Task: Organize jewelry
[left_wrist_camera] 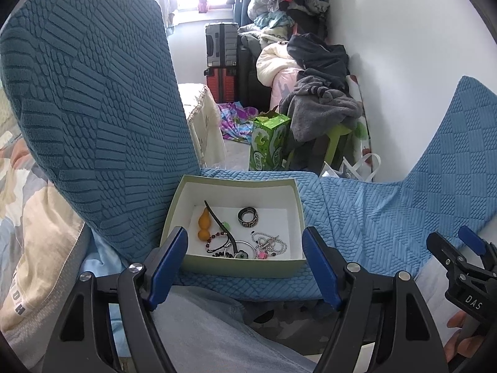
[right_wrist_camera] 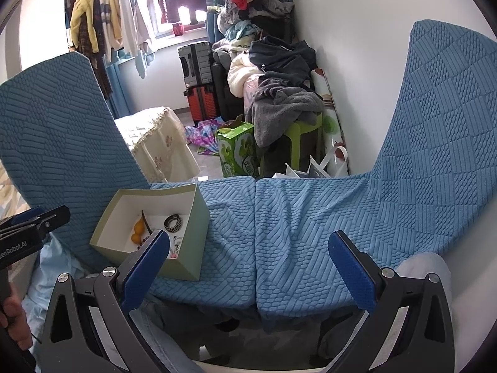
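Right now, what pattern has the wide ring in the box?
Black-and-white Greek-key pattern on the ring; left wrist view.

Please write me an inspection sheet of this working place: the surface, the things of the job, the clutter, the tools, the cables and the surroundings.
Surface: blue textured seat cushions, two side by side, with raised backs left and right.
Job's things: open green box on the left cushion, white inside. In it lie a black patterned ring, an orange gourd charm, a silver bead chain and a dark bead bracelet, tangled near the front wall.
Clutter: nothing seen on the cushions beside the box.
Tools: left tool open, facing the box; right tool open over the cushions, holding nothing.
Cables: nothing seen.
Surroundings: green carton, suitcases, clothes pile, hanging clothes.
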